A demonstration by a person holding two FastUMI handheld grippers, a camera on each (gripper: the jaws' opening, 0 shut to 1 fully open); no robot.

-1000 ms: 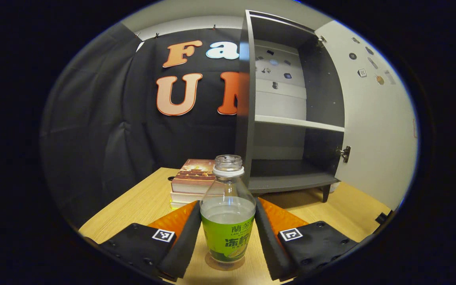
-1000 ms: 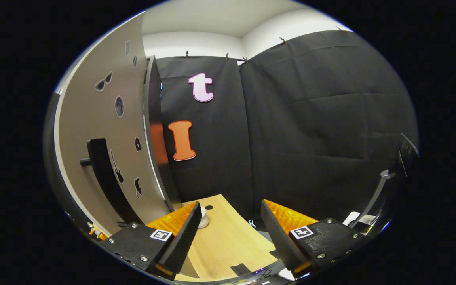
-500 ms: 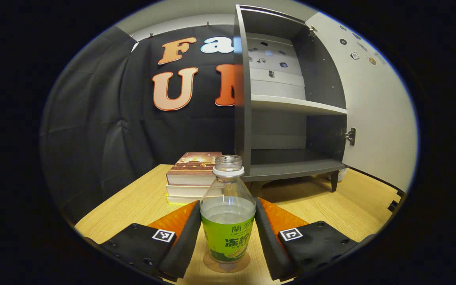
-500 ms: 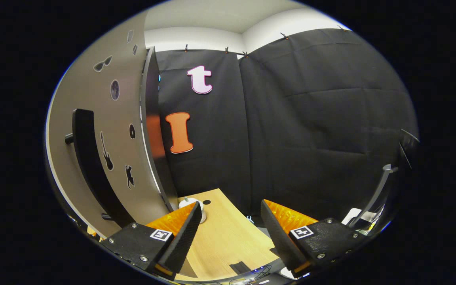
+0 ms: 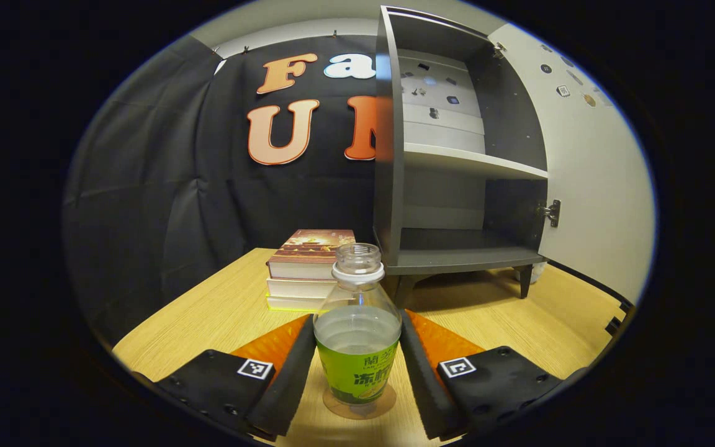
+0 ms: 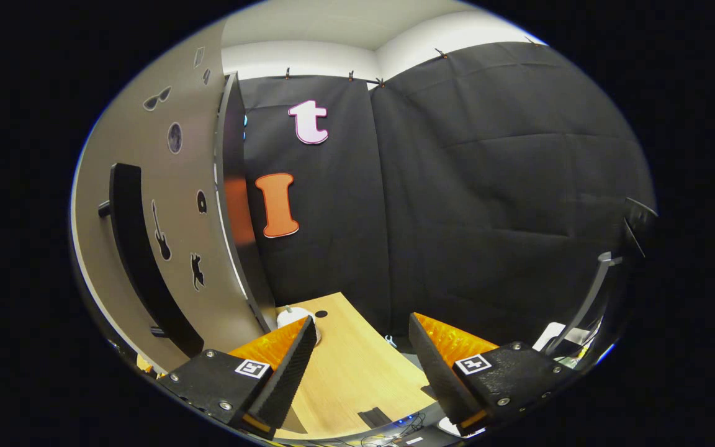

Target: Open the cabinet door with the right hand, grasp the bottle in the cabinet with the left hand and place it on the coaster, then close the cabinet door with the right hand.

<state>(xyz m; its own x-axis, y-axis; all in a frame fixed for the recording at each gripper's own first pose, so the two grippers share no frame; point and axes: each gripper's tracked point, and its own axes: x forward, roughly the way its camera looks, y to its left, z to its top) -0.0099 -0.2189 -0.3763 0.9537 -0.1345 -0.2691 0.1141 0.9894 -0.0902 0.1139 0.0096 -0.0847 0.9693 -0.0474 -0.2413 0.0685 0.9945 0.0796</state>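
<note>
The left gripper (image 5: 357, 366) clamps the bottle (image 5: 357, 347) upright over the coaster (image 5: 359, 405) on the wooden table (image 5: 221, 316); the right gripper (image 6: 360, 366) hangs spread apart beside the open cabinet door (image 6: 165, 211).

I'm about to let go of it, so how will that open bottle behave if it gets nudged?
The bottle has no cap, so a tip would likely spill its liquid. It looks roughly half full, which probably keeps the weight low and steadies it. Its clear thin wall may flex under the left tongs, and it stands on the coaster.
</note>
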